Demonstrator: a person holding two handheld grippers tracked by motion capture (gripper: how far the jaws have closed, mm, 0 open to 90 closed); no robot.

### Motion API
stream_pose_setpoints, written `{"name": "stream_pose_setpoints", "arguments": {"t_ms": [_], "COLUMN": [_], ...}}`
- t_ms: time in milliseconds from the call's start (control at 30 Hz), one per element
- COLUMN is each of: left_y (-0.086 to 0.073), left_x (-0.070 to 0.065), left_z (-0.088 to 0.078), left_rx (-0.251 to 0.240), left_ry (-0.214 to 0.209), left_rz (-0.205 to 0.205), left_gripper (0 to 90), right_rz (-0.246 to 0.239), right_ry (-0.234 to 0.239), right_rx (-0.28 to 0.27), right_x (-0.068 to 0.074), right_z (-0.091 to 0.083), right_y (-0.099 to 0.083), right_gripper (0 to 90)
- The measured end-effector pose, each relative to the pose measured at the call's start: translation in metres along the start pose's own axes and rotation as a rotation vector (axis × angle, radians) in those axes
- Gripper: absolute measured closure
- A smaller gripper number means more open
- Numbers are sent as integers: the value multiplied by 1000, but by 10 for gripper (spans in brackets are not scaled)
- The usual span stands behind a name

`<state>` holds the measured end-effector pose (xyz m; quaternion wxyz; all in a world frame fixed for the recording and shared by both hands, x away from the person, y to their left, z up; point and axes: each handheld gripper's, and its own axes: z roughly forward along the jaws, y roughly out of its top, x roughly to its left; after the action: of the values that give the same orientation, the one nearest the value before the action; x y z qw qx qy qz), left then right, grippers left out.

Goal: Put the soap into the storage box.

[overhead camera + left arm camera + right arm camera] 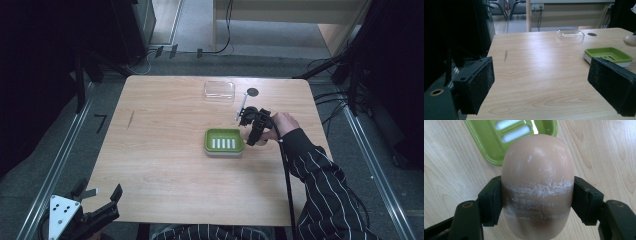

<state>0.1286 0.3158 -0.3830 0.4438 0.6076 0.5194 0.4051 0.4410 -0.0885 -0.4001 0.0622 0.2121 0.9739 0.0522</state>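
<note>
Beige soap (pixel 537 187) sits clamped between the right gripper (pixel 537 202)'s fingers (pixel 490 203) — scraped white where the pads bite — and hangs just beside the green soap dish (pixel 224 140), over its right edge. The dish rests mid-counter (pixel 165 150); a clear lid (pixel 219 90) lies well apart, near the far edge. The left gripper (pixel 102 202) waits at the near left corner — fingers (pixel 477 83) wide, holding nothing.

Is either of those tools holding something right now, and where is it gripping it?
The right tool grips a beige soap bar by its two sides, near its scuffed middle. The left tool stands open, holding nothing.
</note>
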Motion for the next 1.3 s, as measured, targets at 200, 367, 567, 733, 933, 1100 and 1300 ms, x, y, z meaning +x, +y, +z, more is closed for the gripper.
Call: {"name": "stream_pose_setpoints", "arguments": {"t_ms": [200, 367, 567, 733, 933, 1100, 1300], "left_y": [-1, -1, -1, -2, -3, -3, -4], "left_x": [1, 1, 1, 1, 1, 2, 2], "left_z": [-2, -4, -5, -7, -9, -12, -14], "left_rx": [-3, -3, -3, -4, -4, -3, -4], "left_ry": [5, 8, 14, 20, 26, 33, 44], "left_rz": [-4, -4, -4, -5, -9, -8, -12], "left_gripper": [72, 72, 72, 72, 72, 72, 72], "right_rz": [-37, -55, -73, -76, -97, -114, -130], "right_ry": [2, 1, 1, -2, -2, -1, 5], "right_rx": [-3, -4, -13, -12, -13, -17, -13], "right_x": [4, 7, 9, 9, 12, 14, 16], "right_z": [0, 0, 0, 0, 1, 2, 3], "right_y": [10, 18, 23, 25, 30, 35, 40], "right_gripper": [337, 337, 337, 337, 337, 337, 337]}}
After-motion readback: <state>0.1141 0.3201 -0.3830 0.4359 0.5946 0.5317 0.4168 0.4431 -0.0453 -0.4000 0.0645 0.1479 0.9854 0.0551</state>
